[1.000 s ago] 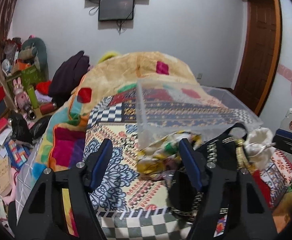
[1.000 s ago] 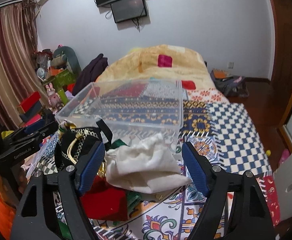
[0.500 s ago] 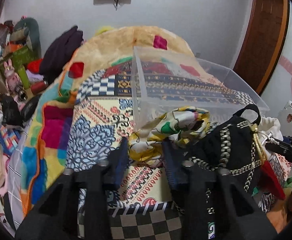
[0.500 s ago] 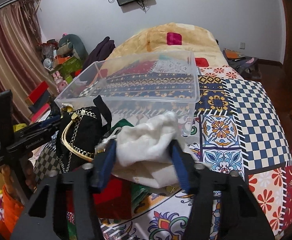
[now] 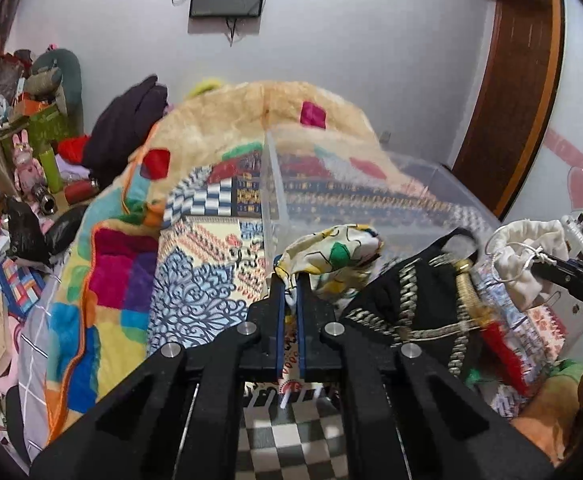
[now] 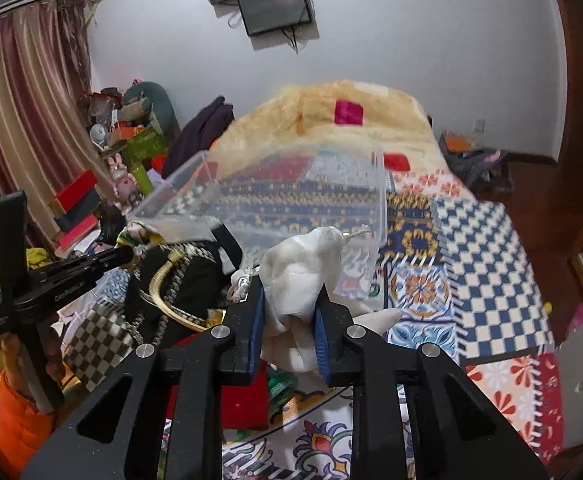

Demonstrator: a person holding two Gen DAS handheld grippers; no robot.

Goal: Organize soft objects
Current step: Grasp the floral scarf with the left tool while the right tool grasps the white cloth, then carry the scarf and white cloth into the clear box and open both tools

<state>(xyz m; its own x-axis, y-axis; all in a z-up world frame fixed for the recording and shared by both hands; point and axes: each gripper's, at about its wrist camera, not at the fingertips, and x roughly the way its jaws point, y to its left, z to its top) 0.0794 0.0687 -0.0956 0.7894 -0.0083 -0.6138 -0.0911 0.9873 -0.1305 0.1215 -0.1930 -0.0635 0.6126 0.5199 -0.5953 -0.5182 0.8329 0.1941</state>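
Note:
My left gripper (image 5: 288,284) is shut on a yellow patterned cloth (image 5: 333,254) and holds it up in front of the clear plastic bin (image 5: 275,184). My right gripper (image 6: 287,304) is shut on a white drawstring pouch (image 6: 303,272), lifted just before the bin's near wall (image 6: 379,208). The pouch also shows in the left wrist view (image 5: 527,256), the patterned cloth in the right wrist view (image 6: 137,234). A black bag with gold chain trim (image 5: 419,300) lies between the two grippers, also seen in the right wrist view (image 6: 187,280).
The bin stands on a bed with a patchwork cover (image 6: 471,248) and a tan blanket (image 5: 259,108). Red and green cloth (image 6: 239,396) lies under the right gripper. Boxes, toys and clutter (image 5: 23,176) fill the floor to the left. A wooden door (image 5: 511,92) is at right.
Both grippers went from open to shut: the left closed on the patterned cloth, the right on the white pouch. Both items are lifted off the pile.

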